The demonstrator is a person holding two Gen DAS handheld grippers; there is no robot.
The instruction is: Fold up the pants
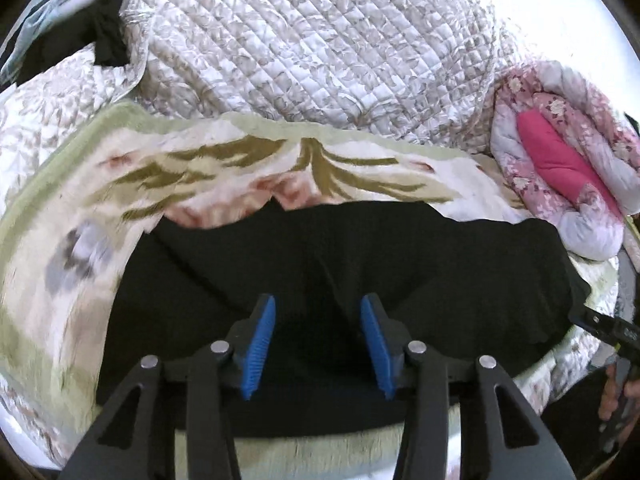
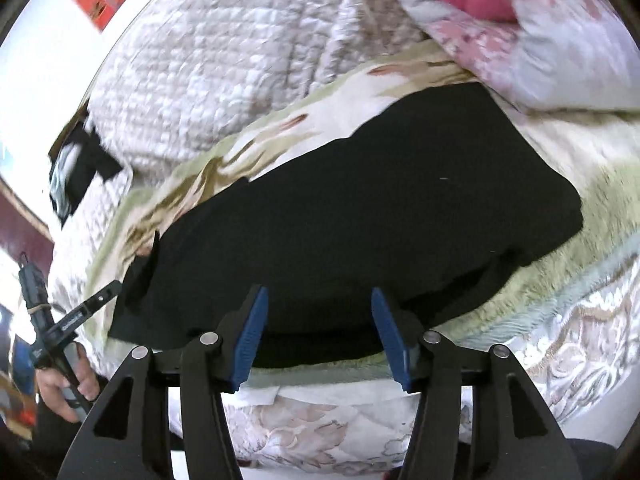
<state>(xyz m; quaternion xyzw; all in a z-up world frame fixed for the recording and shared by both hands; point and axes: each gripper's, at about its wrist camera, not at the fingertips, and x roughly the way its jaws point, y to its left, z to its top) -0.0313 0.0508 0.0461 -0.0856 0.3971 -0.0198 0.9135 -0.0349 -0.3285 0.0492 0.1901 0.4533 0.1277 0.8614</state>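
Broadly, a bed covered by a quilted bedspread (image 1: 304, 48) fills the background, with a green-edged floral blanket (image 1: 52, 248) spread across it. On that blanket lie the black pants (image 1: 360, 248), folded into a wide dark shape, its near edge close to the bed's front. A pink floral comforter (image 1: 560, 168) sits bundled to the right. Both left tongs (image 1: 318, 340) and right tongs (image 2: 320, 336) hover spread apart over the pants' near edge, pinching nothing.
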